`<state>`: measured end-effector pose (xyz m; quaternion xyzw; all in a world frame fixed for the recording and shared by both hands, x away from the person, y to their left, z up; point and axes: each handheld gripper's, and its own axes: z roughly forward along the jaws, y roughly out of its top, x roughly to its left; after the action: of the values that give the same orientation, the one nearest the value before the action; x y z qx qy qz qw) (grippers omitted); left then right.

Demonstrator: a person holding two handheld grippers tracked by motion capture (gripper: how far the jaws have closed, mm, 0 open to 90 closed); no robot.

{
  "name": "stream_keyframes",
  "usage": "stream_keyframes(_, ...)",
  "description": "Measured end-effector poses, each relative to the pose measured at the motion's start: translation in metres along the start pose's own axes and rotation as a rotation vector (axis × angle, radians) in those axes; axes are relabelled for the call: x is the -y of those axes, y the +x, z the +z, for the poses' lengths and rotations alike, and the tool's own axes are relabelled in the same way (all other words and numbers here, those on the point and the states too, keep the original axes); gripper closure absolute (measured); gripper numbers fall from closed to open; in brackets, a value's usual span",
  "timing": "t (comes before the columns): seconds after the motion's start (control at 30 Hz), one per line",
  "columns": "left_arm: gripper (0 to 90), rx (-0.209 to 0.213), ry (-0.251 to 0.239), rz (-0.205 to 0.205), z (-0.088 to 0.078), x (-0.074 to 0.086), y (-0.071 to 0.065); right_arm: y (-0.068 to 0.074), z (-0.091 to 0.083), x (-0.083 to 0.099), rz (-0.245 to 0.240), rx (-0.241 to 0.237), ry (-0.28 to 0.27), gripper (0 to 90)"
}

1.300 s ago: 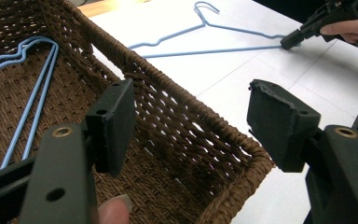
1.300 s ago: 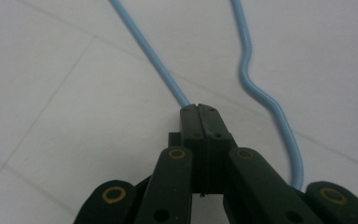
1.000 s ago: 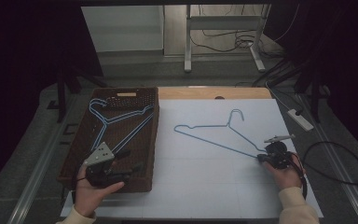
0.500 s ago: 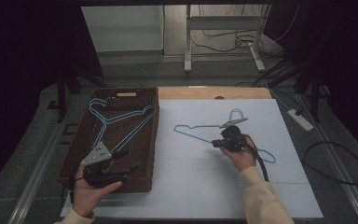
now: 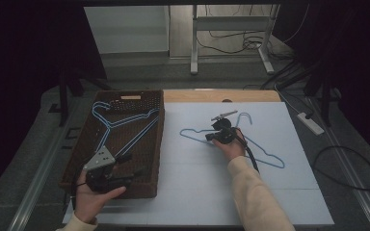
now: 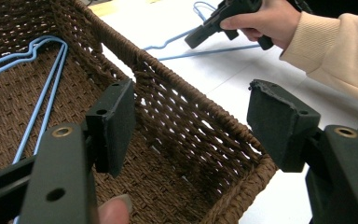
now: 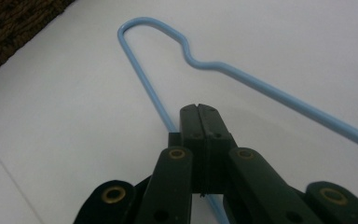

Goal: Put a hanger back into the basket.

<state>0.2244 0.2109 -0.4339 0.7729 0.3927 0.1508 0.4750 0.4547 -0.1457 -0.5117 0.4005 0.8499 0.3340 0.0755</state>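
Right now I am watching the right gripper [image 5: 211,136] hovering over the blue hanger [image 5: 270,155] that is lying flat on the white sheet [image 5: 192,192], right of the basket [image 5: 154,159]. In the right gripper view its jaws are pressing flat against each other, fully closed, with nothing caught between them; the hanger [image 7: 279,95] wire is passing just under the closed tips, and one rounded shoulder bend is pointing toward the basket's corner. I cannot tell whether the tips are touching the wire or riding just above it. The hand [image 5: 231,147] holding this gripper is sitting over the middle of the hanger, whose hook [image 5: 243,117] is curling up at the far side. The left gripper [image 5: 107,175] is resting at the near edge of the basket, in the left hand [image 5: 94,199]. Looking along it in the left gripper view, its jaws are standing wide apart, gripping nothing, straddling the woven wall [image 6: 191,126] at the basket's near right corner. Inside the basket two more hangers [image 5: 125,127] are lying flat on the woven floor, overlapping, hooks toward the far left corner. From the left gripper view I am also seeing the right gripper [image 6: 193,38] farther off, nose tilted down over the lone hanger [image 6: 205,52], well apart from the basket.
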Motion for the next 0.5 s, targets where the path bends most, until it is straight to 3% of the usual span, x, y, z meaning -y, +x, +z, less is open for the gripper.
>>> stream_keyframes(0.2,33.8,-0.003,-0.004,-0.001,-0.002,0.000,0.001,0.003,0.012,-0.003,-0.014,-0.014,0.027,90.0)
stream_keyframes(0.33,33.8,-0.004,-0.004,-0.001,-0.002,0.000,0.001,0.004,0.011,-0.001,0.000,-0.039,0.040,90.0)
stream_keyframes(0.5,33.8,-0.003,-0.009,0.003,-0.003,-0.001,0.000,0.011,0.007,0.005,-0.022,-0.062,0.063,90.0)
